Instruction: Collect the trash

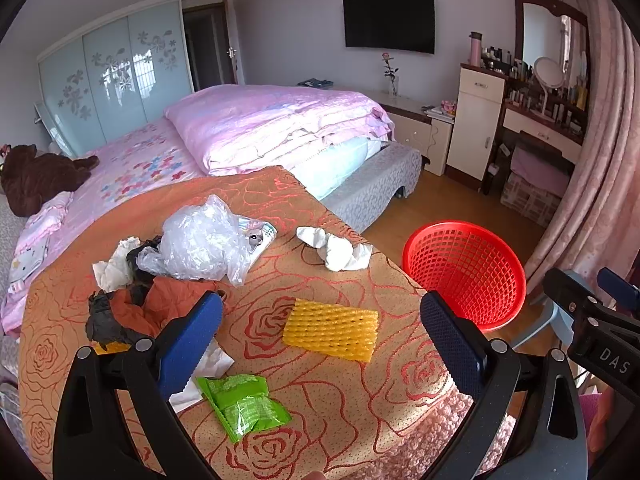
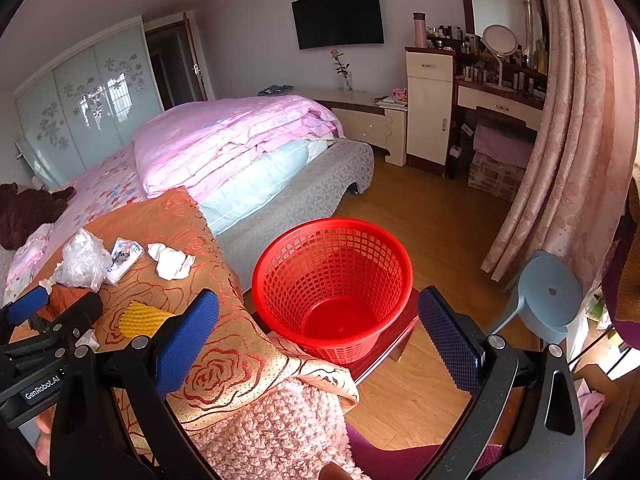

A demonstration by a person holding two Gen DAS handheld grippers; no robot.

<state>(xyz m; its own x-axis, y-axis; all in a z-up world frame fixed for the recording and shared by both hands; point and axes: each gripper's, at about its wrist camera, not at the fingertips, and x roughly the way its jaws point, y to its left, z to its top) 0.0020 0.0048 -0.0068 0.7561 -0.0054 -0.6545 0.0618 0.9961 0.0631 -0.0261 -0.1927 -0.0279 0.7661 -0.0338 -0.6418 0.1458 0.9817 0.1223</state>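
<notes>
On the rose-patterned orange cover (image 1: pixel 320 400) in front of you lies the trash: one yellow foam net (image 1: pixel 331 333), one green wrapper (image 1: pixel 244 404), one white crumpled tissue (image 1: pixel 336 249), one clear plastic bag (image 1: pixel 200 242), and a heap of orange and black scraps (image 1: pixel 132 312). One red mesh basket (image 2: pixel 332 286) stands empty just beside the cover's edge, on a low dark red stand. Your left gripper (image 1: pixel 320 336) hangs over the foam net with its two blue pads spread wide, holding nothing. Your right gripper (image 2: pixel 318 336) is likewise spread wide, framing the basket. Only your left view shows the green wrapper; only your right view shows the basket's bare bottom and the grey-blue stool (image 2: pixel 550 300) beside it.
</notes>
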